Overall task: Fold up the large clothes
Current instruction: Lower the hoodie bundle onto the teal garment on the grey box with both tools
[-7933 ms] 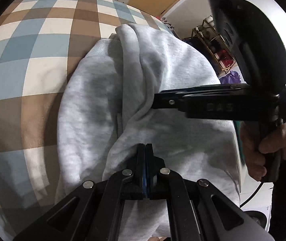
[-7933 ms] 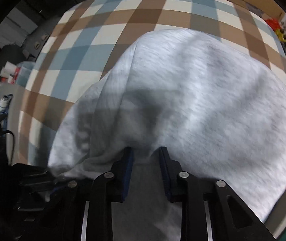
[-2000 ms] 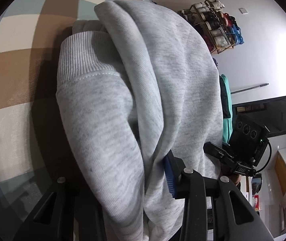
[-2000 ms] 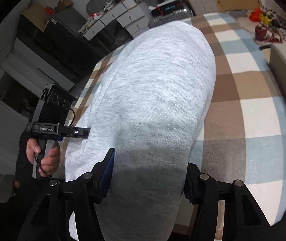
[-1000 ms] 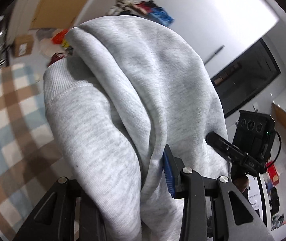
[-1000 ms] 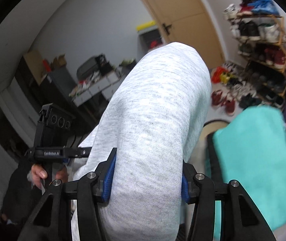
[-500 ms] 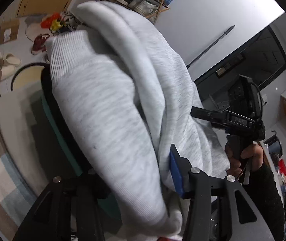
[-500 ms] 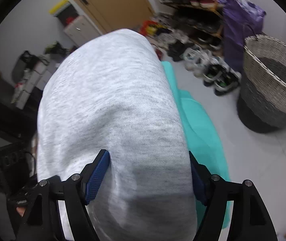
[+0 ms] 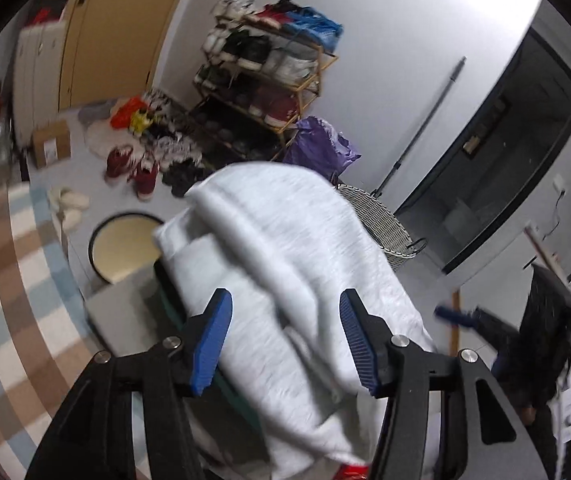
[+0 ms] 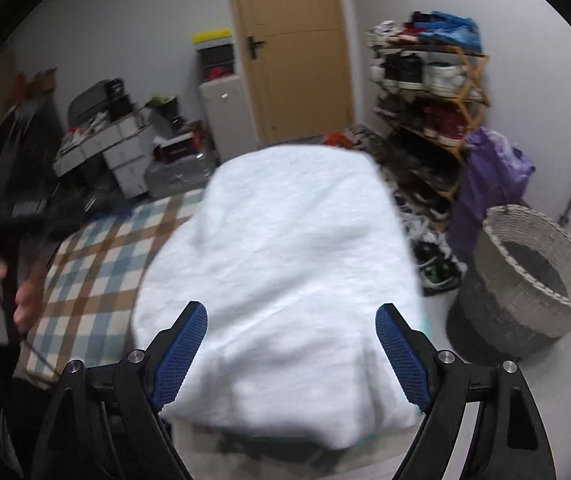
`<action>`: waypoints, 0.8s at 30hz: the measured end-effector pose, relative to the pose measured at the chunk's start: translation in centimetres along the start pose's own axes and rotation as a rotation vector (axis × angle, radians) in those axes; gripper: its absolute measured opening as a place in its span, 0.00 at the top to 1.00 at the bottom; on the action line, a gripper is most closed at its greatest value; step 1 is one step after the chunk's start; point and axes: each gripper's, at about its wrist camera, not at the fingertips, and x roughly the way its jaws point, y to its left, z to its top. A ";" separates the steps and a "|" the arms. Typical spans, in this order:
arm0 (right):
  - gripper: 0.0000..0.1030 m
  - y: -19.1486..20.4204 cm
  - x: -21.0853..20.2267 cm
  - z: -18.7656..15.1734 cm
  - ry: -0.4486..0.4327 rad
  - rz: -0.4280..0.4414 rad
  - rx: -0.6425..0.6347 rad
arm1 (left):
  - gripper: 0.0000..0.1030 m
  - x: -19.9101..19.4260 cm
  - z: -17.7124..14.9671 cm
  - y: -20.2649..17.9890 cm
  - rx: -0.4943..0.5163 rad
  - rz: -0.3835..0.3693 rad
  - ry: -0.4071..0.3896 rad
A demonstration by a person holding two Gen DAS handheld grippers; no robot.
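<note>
The folded grey sweatshirt lies as a thick bundle on a small stack, with a dark green layer showing under its left edge and a sliver of teal at its right edge in the right wrist view. Exactly what carries the stack cannot be told. To the left of the bundle runs the bed with its checked cover; to the right there is open grey floor, then a woven laundry basket standing apart from the bundle. Beyond the far end are scattered shoes, a shoe rack against the wall, a purple bag and a wooden door. A round cream-topped stool sits by the bed corner in the left wrist view.

The bundle's long axis runs away from both cameras toward the shoe rack, with a rolled fold along the top and the near end hanging slightly over the stack's edge.

The left tongs are spread wide, the blue pads flanking the near end of the sweatshirt without pinching it. The right tongs are spread wider still, astride the bundle, gripping nothing. Contact between pads and cloth cannot be told through the blur. The person's left hand shows at the left edge of the right wrist view, over the bed.
</note>
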 end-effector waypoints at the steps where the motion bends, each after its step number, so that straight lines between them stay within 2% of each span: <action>1: 0.16 0.5 0.7 -0.2 0.012 0.004 -0.019 | 0.51 0.5 0.0 -0.3 0.016 0.005 0.008; 2: 0.16 1.7 2.0 -1.0 0.037 -0.013 -0.056 | 0.51 1.2 0.5 -0.2 0.012 0.013 0.009; 3: 0.16 2.1 3.6 -2.2 0.068 -0.041 -0.090 | 0.51 1.9 -0.6 0.7 0.002 0.001 0.013; 5: 0.16 4.1 6.6 -4.8 0.108 -0.119 -0.140 | 0.51 4.0 -0.5 1.9 -0.055 -0.037 0.066; 7: 0.16 5.1 8.2 -7.2 0.117 -0.176 -0.188 | 0.51 5.7 0.6 2.5 -0.081 -0.025 0.106; 9: 0.16 6.5 7.8 -8.7 0.102 -0.223 -0.243 | 0.51 7.7 0.8 3.1 -0.081 0.011 0.135; 12: 0.16 6.5 6.7 -8.7 0.085 -0.171 -0.202 | 0.52 9.9 0.1 4.3 -0.053 0.039 0.180; 14: 0.18 5.8 5.5 -8.4 0.091 -0.080 -0.170 | 0.52 10.0 -0.1 4.8 -0.055 0.053 0.192; 15: 0.25 5.5 4.8 -8.0 0.098 -0.027 -0.164 | 0.52 9.9 -0.3 5.9 -0.073 0.036 0.178; 17: 0.32 4.1 3.0 -6.6 0.084 0.061 -0.101 | 0.52 9.5 -0.3 7.1 -0.110 -0.006 0.177; 18: 0.31 3.4 2.2 -5.8 0.072 0.087 -0.065 | 0.52 9.5 -0.3 7.7 -0.131 -0.023 0.178; 19: 0.31 1.9 0.6 -4.6 0.016 0.112 0.027 | 0.52 9.4 -0.1 7.9 -0.147 -0.042 0.178; 21: 0.29 -0.4 -1.2 -3.3 -0.080 0.129 0.153 | 0.52 9.9 0.2 8.0 -0.145 -0.061 0.178; 22: 0.29 -1.1 -0.9 -2.6 -0.074 0.128 0.178 | 0.52 9.8 0.2 7.5 -0.128 -0.056 0.181; 23: 0.34 -1.2 0.3 -2.2 -0.024 0.111 0.171 | 0.52 9.7 0.5 6.7 -0.104 -0.046 0.187; 24: 0.45 -1.4 1.6 -2.0 0.019 0.095 0.164 | 0.52 9.7 0.6 6.2 -0.077 -0.024 0.193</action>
